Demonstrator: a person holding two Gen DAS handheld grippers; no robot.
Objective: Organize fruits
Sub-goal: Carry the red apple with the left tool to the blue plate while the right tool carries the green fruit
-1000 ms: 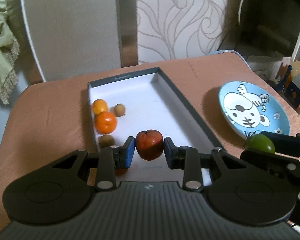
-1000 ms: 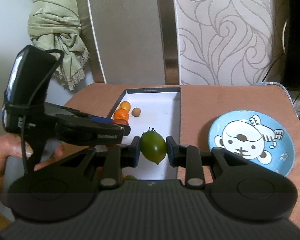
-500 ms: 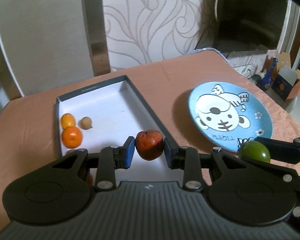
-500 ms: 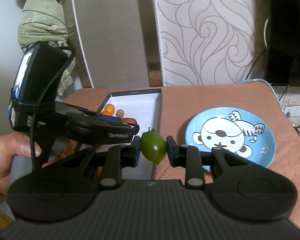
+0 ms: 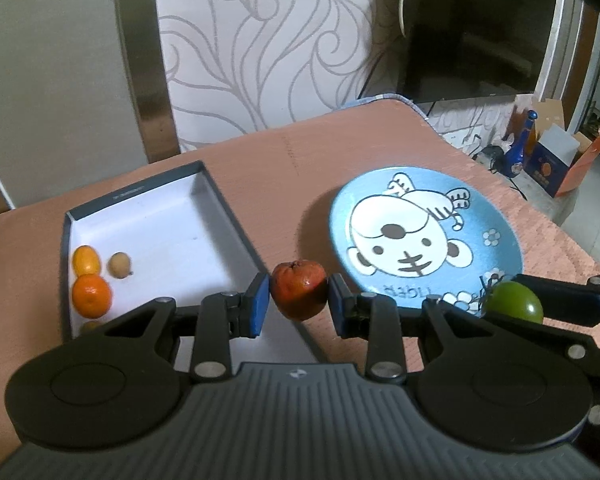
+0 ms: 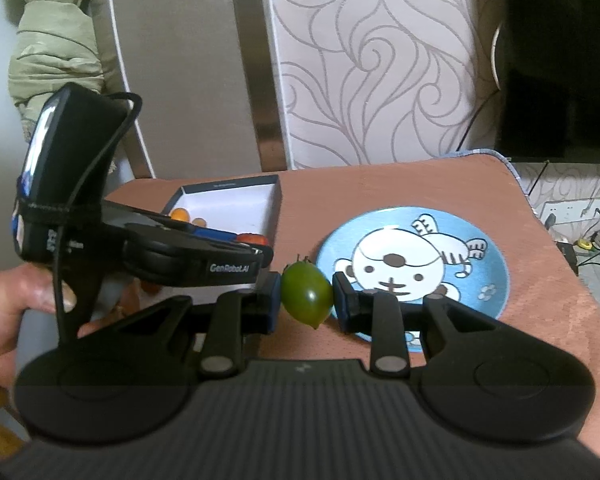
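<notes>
My left gripper is shut on a small wrinkled red fruit, held above the right rim of the white-lined box. My right gripper is shut on a green tomato, hanging just left of the blue cartoon plate. The left wrist view shows that plate too, with the green tomato over its near edge. In the box lie an orange tangerine, a smaller orange fruit and a tan round fruit. From the right wrist camera the left gripper sits left of the tomato.
A brown cloth covers the table, which ends close behind the plate and at the right. A person's hand grips the left tool. A swirl-patterned panel stands behind the table. Boxes and a blue bottle sit on the floor at right.
Both grippers have travelled to the right with their fruits: the red fruit went from over the box interior to its right rim, and the green tomato now hangs at the plate's edge.
</notes>
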